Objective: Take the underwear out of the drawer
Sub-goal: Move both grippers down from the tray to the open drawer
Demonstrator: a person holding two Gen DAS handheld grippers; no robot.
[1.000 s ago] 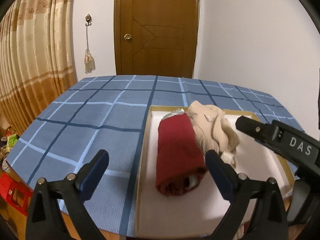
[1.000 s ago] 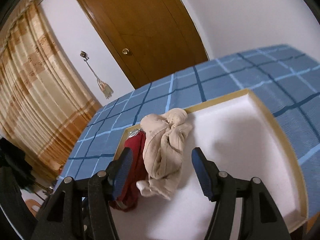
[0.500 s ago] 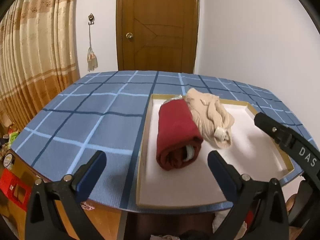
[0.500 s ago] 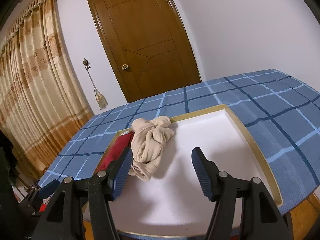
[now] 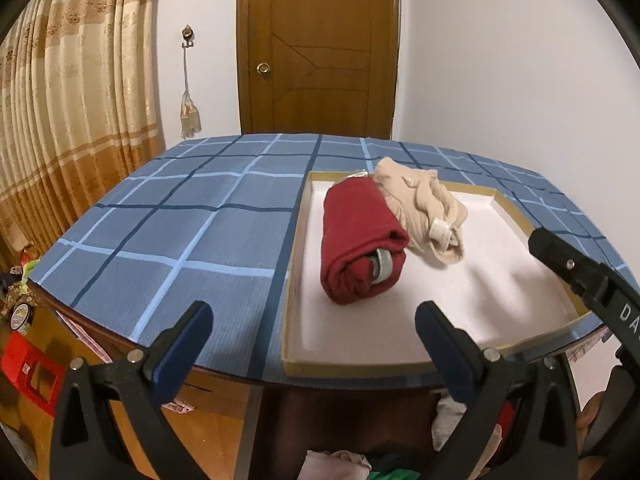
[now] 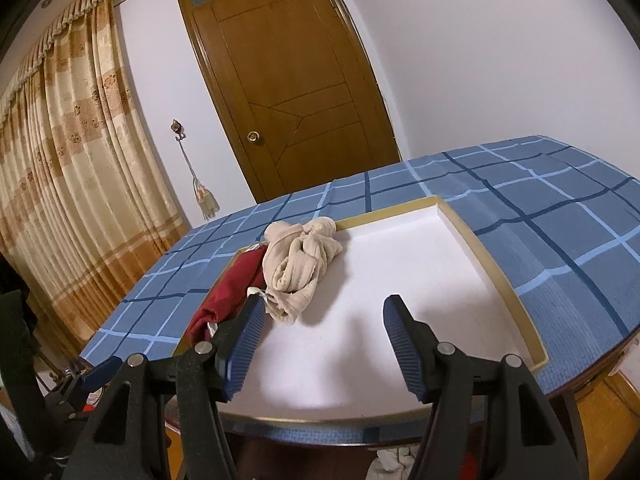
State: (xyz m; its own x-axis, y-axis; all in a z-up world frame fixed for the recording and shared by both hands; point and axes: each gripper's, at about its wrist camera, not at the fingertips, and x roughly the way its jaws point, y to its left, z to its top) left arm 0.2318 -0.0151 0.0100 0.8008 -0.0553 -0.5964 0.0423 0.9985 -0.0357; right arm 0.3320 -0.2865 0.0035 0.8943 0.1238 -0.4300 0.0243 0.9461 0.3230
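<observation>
A shallow white tray with a tan rim (image 5: 292, 288) (image 6: 492, 272) lies on the blue checked table. In it lie a rolled red underwear (image 5: 360, 240) (image 6: 232, 292) and a bundled beige underwear (image 5: 424, 208) (image 6: 300, 260), side by side and touching. My left gripper (image 5: 312, 344) is open and empty, held off the table's near edge in front of the tray. My right gripper (image 6: 320, 348) is open and empty, above the tray's near end, just short of the beige bundle. The right gripper's arm (image 5: 592, 284) shows at the right of the left wrist view.
The blue checked tablecloth (image 5: 180, 224) covers the table left of the tray. A brown door (image 5: 316, 48) and white wall stand behind. Curtains (image 5: 60, 100) hang at the left. Red items (image 5: 28, 372) and clothes (image 5: 340, 464) lie below the table edge.
Both grippers have pulled back and away from the tray; the clothes now look farther off. The red roll and beige bundle have stayed in place. Both grippers remain open.
</observation>
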